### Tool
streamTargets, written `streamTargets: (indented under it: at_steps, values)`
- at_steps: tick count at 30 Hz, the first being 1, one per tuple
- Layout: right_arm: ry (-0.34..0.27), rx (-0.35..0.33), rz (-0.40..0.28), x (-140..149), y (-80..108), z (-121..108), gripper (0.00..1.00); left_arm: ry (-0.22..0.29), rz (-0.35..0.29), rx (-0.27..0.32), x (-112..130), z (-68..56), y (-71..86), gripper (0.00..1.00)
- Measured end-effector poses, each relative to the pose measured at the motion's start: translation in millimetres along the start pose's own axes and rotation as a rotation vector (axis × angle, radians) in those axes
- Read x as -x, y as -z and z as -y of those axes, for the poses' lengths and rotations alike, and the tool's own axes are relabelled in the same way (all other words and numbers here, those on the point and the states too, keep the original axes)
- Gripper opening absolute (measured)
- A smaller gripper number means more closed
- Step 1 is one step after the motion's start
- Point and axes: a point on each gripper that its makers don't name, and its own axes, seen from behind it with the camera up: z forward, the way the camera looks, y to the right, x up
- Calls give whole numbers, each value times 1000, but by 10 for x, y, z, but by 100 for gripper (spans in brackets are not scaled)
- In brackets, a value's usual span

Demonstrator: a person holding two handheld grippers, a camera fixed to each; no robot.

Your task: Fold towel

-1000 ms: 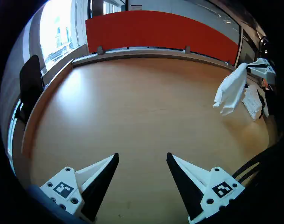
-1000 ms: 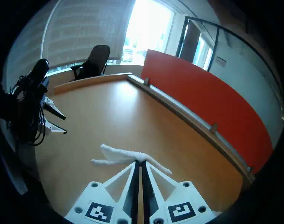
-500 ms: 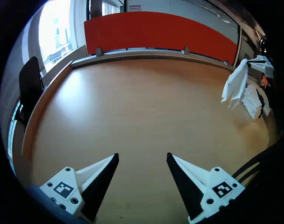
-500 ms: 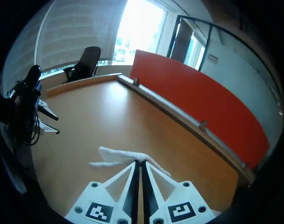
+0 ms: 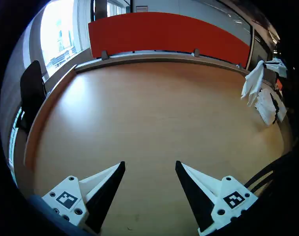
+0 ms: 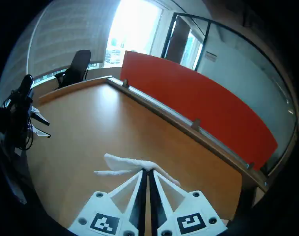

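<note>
The towel (image 6: 130,163) is clamped by the right gripper (image 6: 146,171) at its tips. The left gripper (image 5: 149,164) is spread; a cloth pile (image 5: 269,108) is seen far right.

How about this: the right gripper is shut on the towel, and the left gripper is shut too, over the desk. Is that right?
Not quite. The left gripper is open, not shut, over the desk, as the left gripper view shows. The right gripper is indeed shut on the towel.

White left claw (image 5: 149,163), black fingers (image 5: 106,188), square markers (image 5: 67,199), cables (image 5: 263,175)
</note>
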Motion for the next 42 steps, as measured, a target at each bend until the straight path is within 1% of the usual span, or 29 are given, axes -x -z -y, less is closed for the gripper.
streamTargets:
  at_steps: [7, 21, 27, 33, 42]
  values:
    - [-22, 40, 16, 96, 73, -282, 4, -3, 4, -5, -13, 30, -14, 95]
    - [-49, 131, 54, 282, 217, -952, 4, -6, 11, -12, -48, 66, -54, 95]
    - [-61, 163, 68, 352, 261, -1216, 4, -9, 15, -15, -66, 65, -72, 95]
    - [-59, 194, 84, 405, 314, -1468, 4, -13, 19, -17, -82, 58, -88, 95]
    - [-74, 244, 106, 490, 439, -1875, 4, -13, 24, -20, -98, 38, -113, 95]
